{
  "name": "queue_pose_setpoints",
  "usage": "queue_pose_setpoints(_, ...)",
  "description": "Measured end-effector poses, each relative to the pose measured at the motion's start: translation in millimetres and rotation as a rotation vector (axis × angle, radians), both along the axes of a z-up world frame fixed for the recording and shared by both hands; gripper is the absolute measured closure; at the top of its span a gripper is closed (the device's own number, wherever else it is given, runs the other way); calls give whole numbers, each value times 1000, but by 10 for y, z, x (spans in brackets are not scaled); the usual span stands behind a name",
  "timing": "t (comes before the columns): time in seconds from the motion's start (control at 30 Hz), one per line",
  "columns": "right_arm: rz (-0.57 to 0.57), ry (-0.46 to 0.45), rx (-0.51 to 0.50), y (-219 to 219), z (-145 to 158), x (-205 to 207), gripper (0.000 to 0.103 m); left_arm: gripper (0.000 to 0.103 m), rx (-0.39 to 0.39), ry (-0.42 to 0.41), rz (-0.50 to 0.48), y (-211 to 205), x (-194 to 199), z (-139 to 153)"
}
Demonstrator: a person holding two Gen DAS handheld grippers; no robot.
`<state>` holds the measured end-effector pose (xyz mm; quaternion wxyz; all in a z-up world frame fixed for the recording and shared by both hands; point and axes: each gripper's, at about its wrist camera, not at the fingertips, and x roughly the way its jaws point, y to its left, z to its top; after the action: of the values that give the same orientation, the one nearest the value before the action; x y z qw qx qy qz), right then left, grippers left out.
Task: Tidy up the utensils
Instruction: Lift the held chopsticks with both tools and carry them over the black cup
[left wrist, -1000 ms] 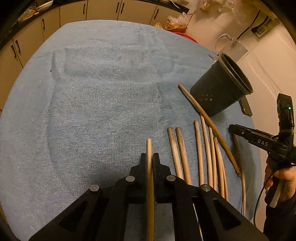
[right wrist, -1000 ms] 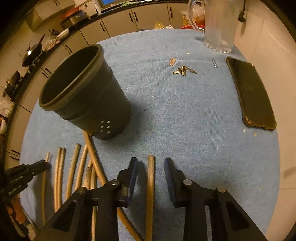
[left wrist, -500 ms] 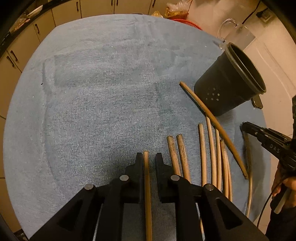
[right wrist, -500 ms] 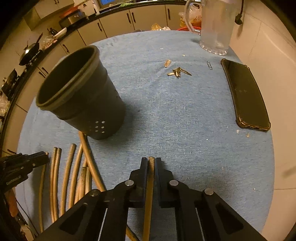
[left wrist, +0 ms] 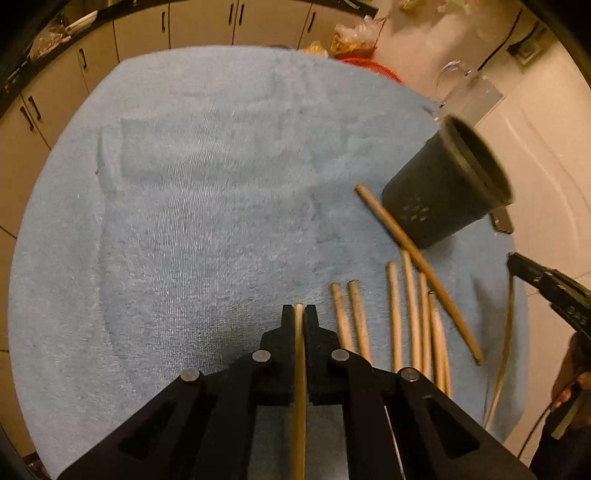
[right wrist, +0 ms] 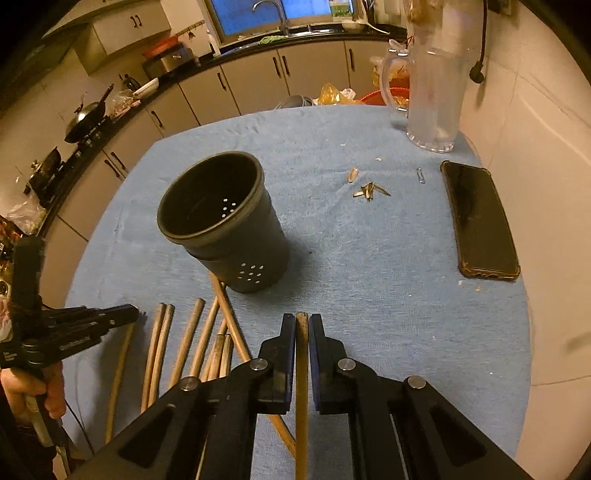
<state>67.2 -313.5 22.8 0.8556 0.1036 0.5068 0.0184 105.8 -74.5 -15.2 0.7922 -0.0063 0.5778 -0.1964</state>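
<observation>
Both jaws clamp a chopstick lengthwise — the right gripper (right wrist: 302, 325), probably nearer, has the holder (right wrist: 221, 218) ahead-left.

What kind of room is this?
Most likely a home kitchen. A sink faucet stands under the window, a wok sits on the counter above rows of cabinets, and chopsticks lie beside a black utensil holder on the towel-covered table.

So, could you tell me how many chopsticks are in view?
9 chopsticks: one in the left claw, one in the right claw, one diagonal by the holder, six side by side on the towel; overlaps may hide more.
</observation>
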Motion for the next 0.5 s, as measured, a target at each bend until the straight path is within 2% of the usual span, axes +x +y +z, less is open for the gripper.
queue_pose_setpoints(0.17, -31, 13, 47, -99, -16, -33, 95, 98, -27, -54, -22, 2, -127, 293)
queue_pose_setpoints(0.27, -36, -17, 49, -142, 77, -47, 95, 99, -63, -94, -20, 33, -181, 517)
queue_pose_setpoints(0.5, 14, -180, 44, -100, 787, -348, 95, 99, -170, -237, -26, 64, -336, 1296)
